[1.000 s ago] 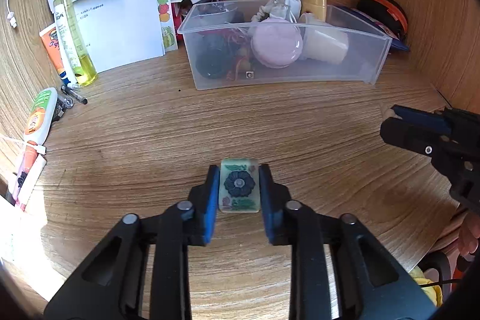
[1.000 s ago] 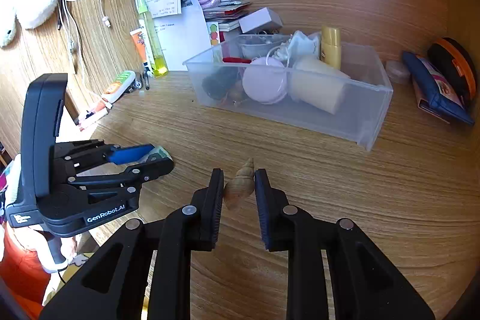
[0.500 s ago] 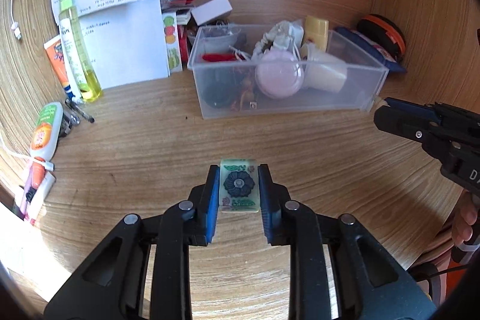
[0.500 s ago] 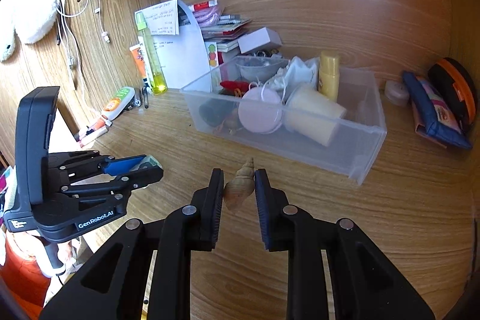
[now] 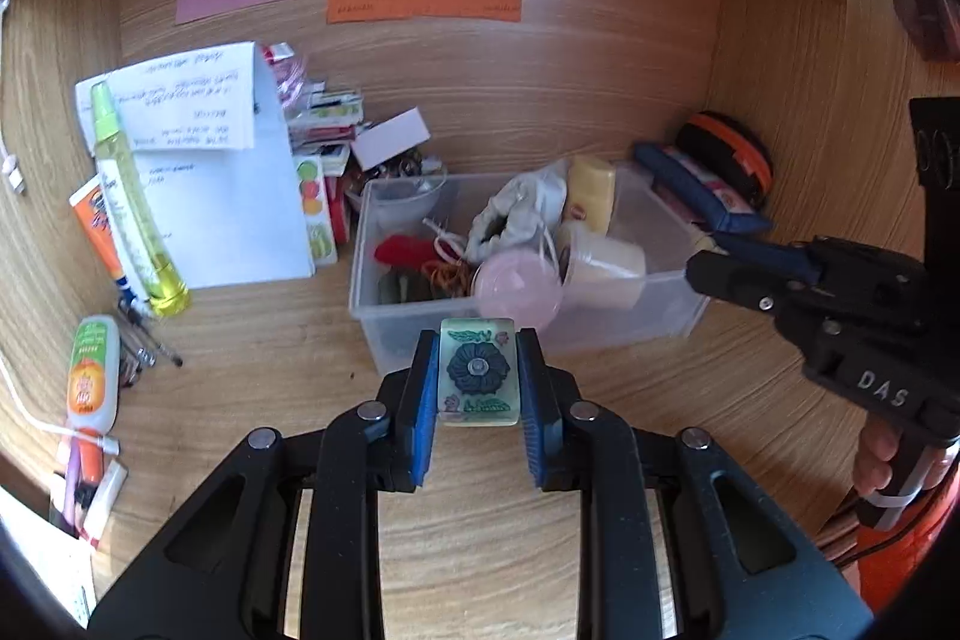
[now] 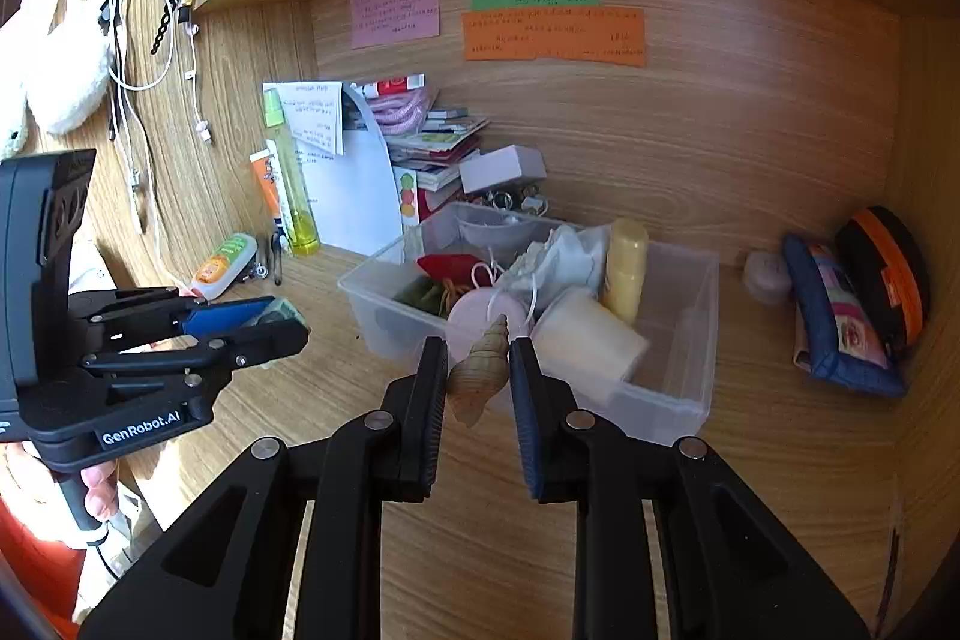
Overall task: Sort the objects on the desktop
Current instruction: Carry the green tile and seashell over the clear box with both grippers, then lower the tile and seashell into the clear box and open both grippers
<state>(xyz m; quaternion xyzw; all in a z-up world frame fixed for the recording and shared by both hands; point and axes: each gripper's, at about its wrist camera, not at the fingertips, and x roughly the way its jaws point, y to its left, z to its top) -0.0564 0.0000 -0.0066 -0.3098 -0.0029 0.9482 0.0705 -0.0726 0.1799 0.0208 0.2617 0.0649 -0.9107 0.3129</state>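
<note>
Left gripper [image 5: 478, 370] is clamped on a pale green tile [image 5: 478, 371] with a dark flower on its face, both blue pads pressed against its sides, held up above the desk [image 5: 270, 388]. Right gripper [image 6: 478, 370] is closed on a tan spiral shell [image 6: 480, 370], pointy end tilted up and away, also off the wood.

Just past both of them sits the clear bin [image 5: 654, 322], already pretty full: a pink round case [image 5: 521, 283], a white cup [image 5: 603, 267] lying on its side, a yellow bottle [image 6: 626, 268] standing up, some crumpled white cloth [image 6: 564, 253] and a red thing [image 6: 451, 265] toward the back. From the left camera the tile lines up with the bin's near wall; from the right camera the shell overlaps the pink case.

Off to the left of the bin there's a green-orange tube [image 5: 91, 373] lying flat near some pens, then a tall yellow spray bottle [image 5: 135, 202] leaning against white paper [image 5: 240, 220]. Right of the bin, a blue pouch [image 6: 840, 316] and a black-orange case [image 6: 888, 274] are propped in the corner. Sticky notes, pink [image 6: 395, 10], green and orange, on the back wall.
</note>
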